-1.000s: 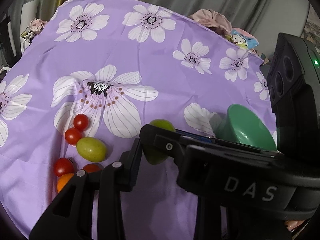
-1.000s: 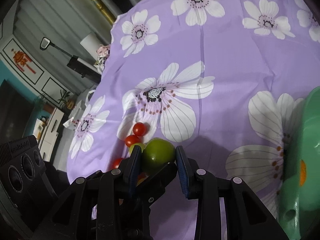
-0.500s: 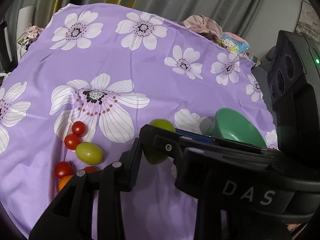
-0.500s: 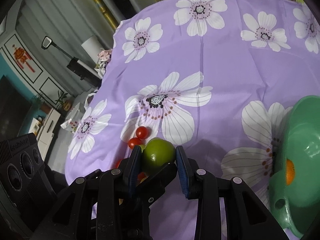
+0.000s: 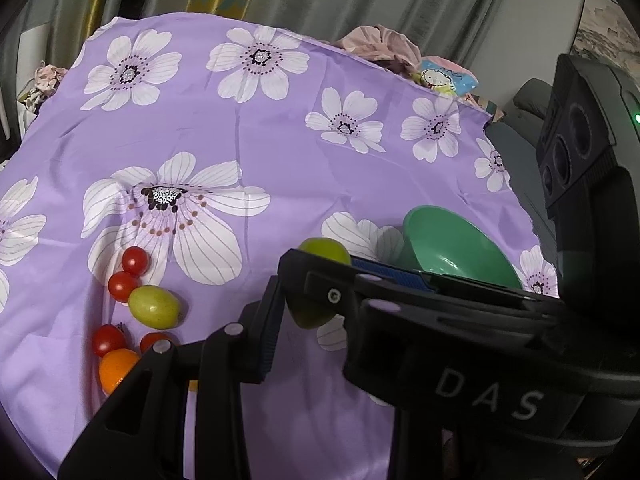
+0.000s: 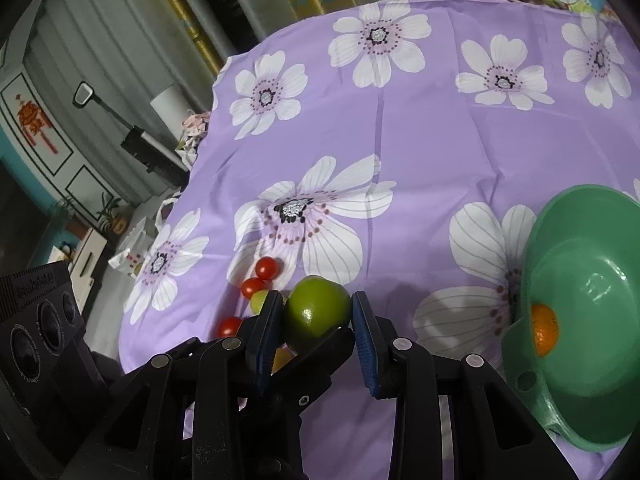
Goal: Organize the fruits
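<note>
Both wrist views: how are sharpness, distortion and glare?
Left wrist view: sharp, strong fisheye bending, dark corners; the other device blocks much of the green bowl. Right wrist view: similarly sharp and curved, with glare spots on the bowl and on the lime in the tongs.

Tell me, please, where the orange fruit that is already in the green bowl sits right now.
In the right wrist view, the orange fruit sits inside the green bowl at the right edge, against its left wall.
</note>
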Demonstrator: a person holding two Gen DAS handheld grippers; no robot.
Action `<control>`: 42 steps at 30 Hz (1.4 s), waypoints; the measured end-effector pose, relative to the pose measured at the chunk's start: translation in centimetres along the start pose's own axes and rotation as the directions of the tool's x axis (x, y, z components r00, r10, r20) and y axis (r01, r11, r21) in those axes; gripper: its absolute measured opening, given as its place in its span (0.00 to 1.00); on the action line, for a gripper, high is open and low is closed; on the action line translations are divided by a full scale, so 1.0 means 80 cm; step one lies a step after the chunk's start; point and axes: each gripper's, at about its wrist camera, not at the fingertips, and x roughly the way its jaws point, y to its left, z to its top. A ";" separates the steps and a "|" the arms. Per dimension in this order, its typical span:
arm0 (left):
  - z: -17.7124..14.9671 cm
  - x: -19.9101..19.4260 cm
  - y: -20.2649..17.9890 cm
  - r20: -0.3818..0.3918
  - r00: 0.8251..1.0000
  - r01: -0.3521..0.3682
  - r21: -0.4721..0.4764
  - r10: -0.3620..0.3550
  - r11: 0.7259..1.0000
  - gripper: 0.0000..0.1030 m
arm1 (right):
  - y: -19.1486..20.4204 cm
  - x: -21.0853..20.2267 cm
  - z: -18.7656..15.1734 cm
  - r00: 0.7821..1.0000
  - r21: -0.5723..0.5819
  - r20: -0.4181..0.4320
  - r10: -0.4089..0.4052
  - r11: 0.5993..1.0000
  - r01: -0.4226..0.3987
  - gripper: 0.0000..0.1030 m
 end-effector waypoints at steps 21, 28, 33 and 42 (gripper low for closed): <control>0.010 0.001 -0.042 0.010 1.000 -0.018 0.086 0.018 0.996 0.33 | -0.018 -0.032 0.000 0.998 -0.008 0.062 0.007 1.000 -0.007 0.35; 0.016 0.010 -0.075 0.008 1.000 -0.019 0.135 0.018 0.991 0.33 | -0.041 -0.052 0.004 0.995 0.023 0.100 0.009 1.000 -0.011 0.35; 0.021 0.019 -0.097 -0.006 1.000 -0.002 0.179 0.003 0.984 0.33 | -0.062 -0.068 0.004 0.992 0.062 0.126 -0.010 0.998 0.002 0.35; 0.027 0.035 -0.139 -0.015 1.000 0.027 0.238 -0.024 0.971 0.33 | -0.096 -0.095 0.006 0.982 0.126 0.183 -0.043 0.992 0.020 0.35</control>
